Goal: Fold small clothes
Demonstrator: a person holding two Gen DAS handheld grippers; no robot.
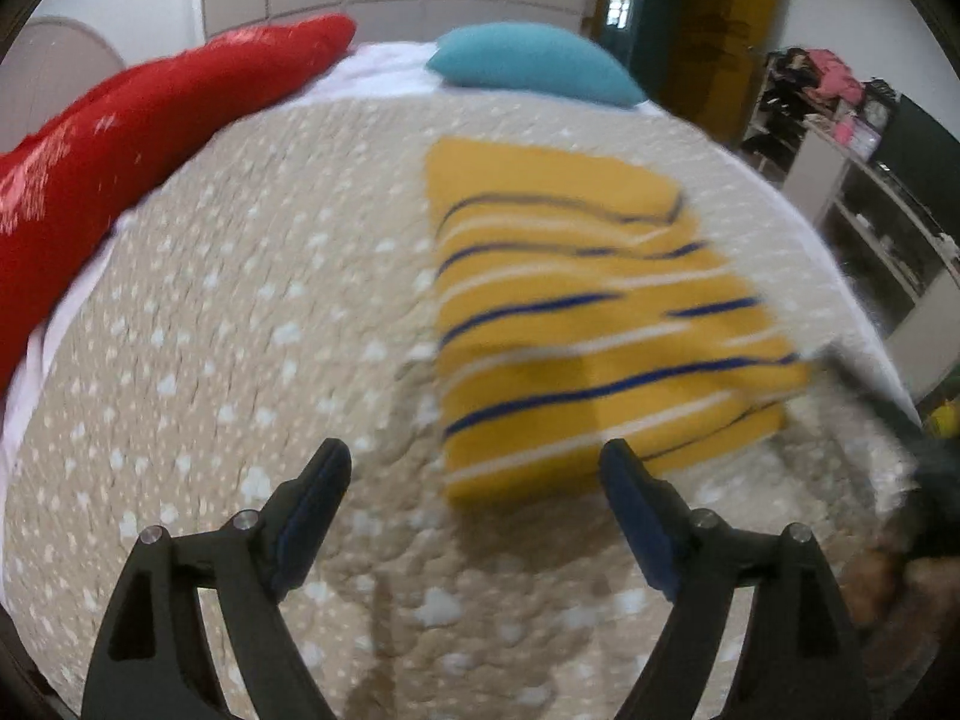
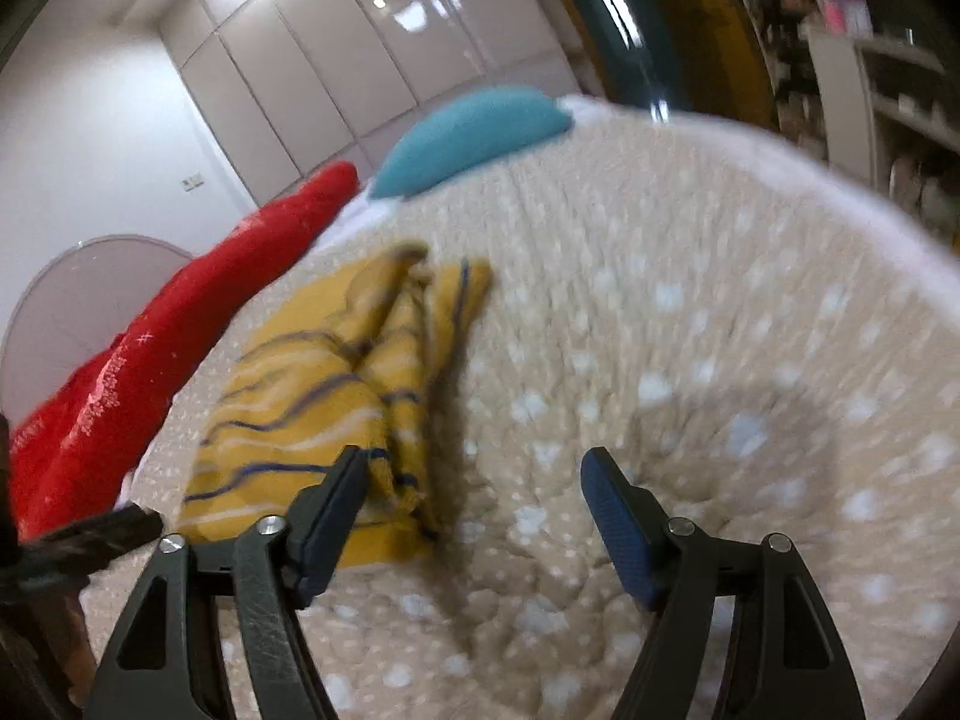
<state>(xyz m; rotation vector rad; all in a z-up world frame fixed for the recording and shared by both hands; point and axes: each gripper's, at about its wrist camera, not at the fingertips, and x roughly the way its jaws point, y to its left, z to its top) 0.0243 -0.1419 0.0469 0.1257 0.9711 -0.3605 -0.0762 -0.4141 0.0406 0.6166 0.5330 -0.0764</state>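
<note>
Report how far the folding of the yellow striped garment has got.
Done: the yellow striped garment lies on the dotted bedspread as a layered rectangle, so some folds look made. In hand: nothing; the left gripper and right gripper are both open. Left: perhaps a last fold; blur prevents certainty.

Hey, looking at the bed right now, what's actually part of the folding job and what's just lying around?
Part of the job:
- yellow striped garment, folded on the bedspread
- left gripper, open
- right gripper, open

Just lying about:
- red pillow
- teal pillow
- cluttered shelves
</note>
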